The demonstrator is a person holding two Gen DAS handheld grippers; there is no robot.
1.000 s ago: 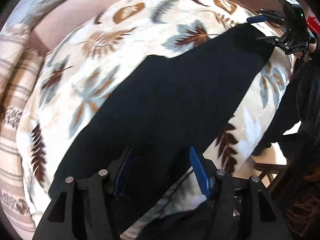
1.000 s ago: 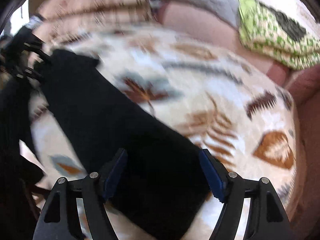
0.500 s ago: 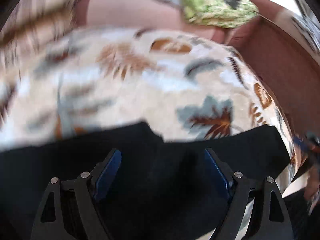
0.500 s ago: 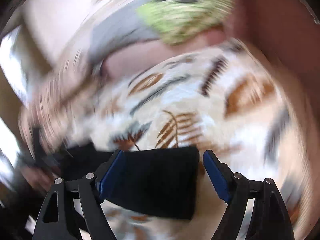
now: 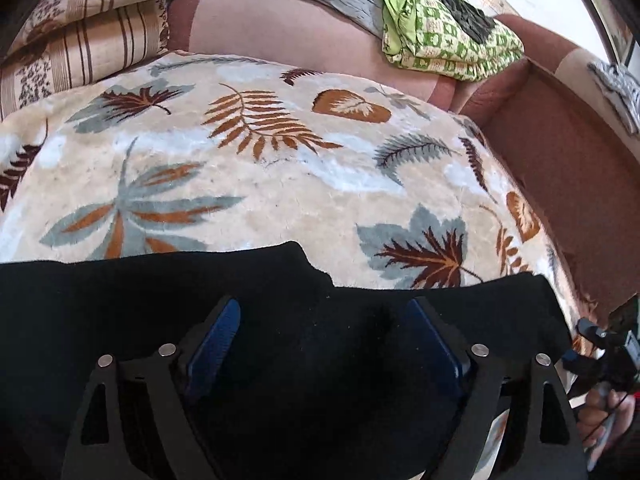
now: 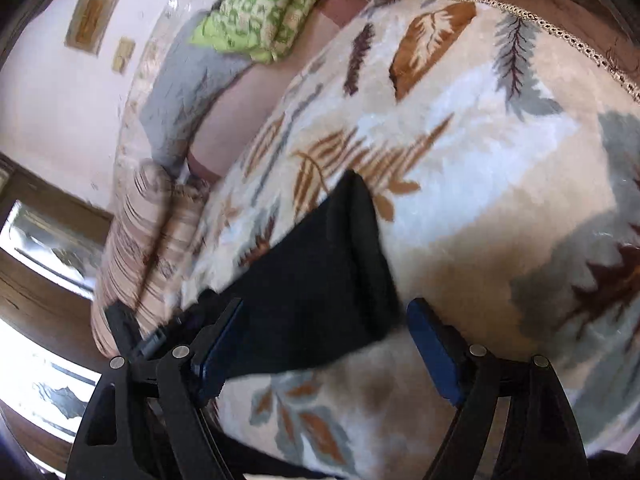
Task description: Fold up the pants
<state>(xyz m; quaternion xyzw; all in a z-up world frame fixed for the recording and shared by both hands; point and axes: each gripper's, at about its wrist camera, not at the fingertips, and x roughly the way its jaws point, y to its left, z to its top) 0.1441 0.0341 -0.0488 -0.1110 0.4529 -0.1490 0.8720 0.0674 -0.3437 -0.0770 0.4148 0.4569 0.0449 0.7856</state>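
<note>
The black pants lie flat along the near edge of a leaf-print blanket, a long dark strip running from nine o'clock to three o'clock in the left wrist view. They look already folded lengthwise, one leg over the other, though the dark cloth hides the layers, so that is a judgement. The step in hand seems to be the crosswise fold, end onto end.

The left claw hangs over the middle of the strip, jaws spread wide with nothing between them; whether its tips touch the cloth cannot be told. In the right wrist view the right claw is spread as well, above one end of the pants, which stretches away toward eleven o'clock. The left pad overlaps the cloth edge and the right pad sits over bare blanket, gripping nothing. The other claw shows faintly at nine o'clock, blurred.

The next move calls for each claw to come down on its part of the cloth, close on every layer, and for the right one to carry its end over toward the far end without dragging the bottom layer askew.

A green patterned cloth and a striped pillow lie at the back, well apart.
</note>
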